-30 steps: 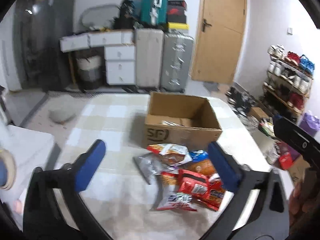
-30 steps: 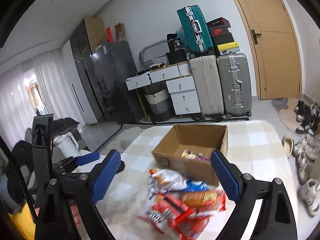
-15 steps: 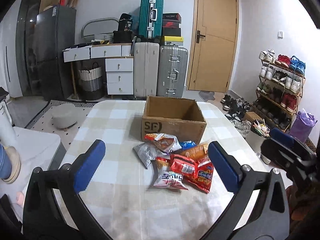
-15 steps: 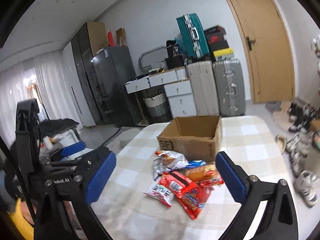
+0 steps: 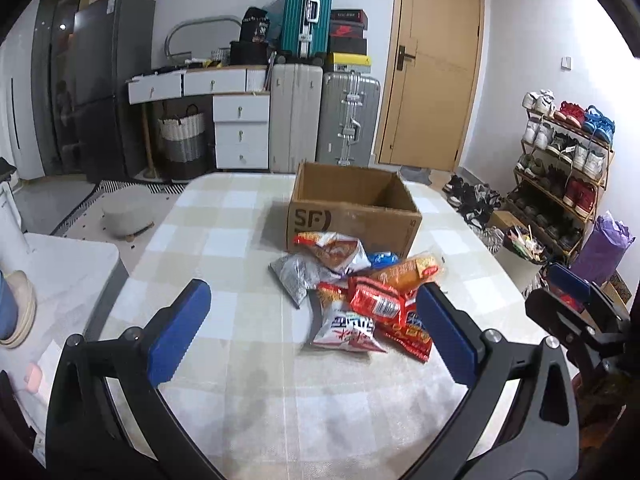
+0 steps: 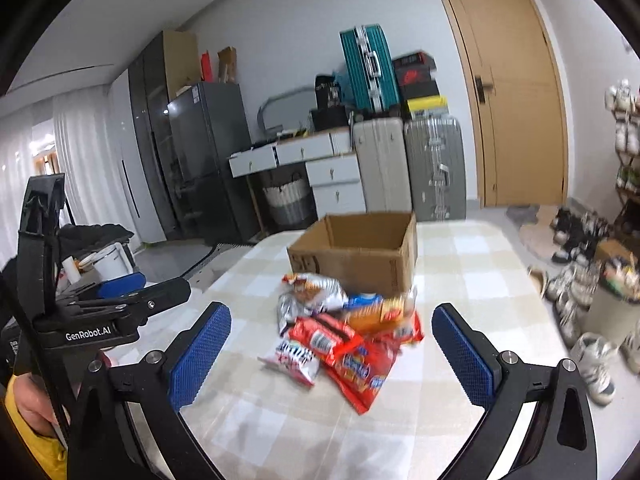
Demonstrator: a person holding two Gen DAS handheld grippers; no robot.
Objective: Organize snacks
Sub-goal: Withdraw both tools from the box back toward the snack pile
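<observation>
A pile of snack packets (image 5: 360, 292) lies on the checked tablecloth (image 5: 224, 240), just in front of an open cardboard box (image 5: 352, 216) marked SF. Among them are a red packet (image 5: 376, 300), a white-and-red one (image 5: 348, 328), a silver bag (image 5: 296, 276) and an orange one (image 5: 408, 270). My left gripper (image 5: 312, 288) hovers short of the pile, open and empty. My right gripper (image 6: 330, 312) is also open wide, with nothing between its blue pads, facing the same pile (image 6: 340, 332) and box (image 6: 360, 256). Each gripper shows at the edge of the other's view.
Suitcases (image 5: 320, 116) and white drawers (image 5: 240, 128) stand against the far wall beside a wooden door (image 5: 432, 64). A shoe rack (image 5: 560, 152) and a small bin (image 5: 520, 248) are off the table's right side. A white chair (image 5: 68, 264) stands at the left.
Both grippers have drawn back from the pile, so box and packets look smaller and farther. The right gripper's jaws spread a little wider early on and its view dropped lower.
</observation>
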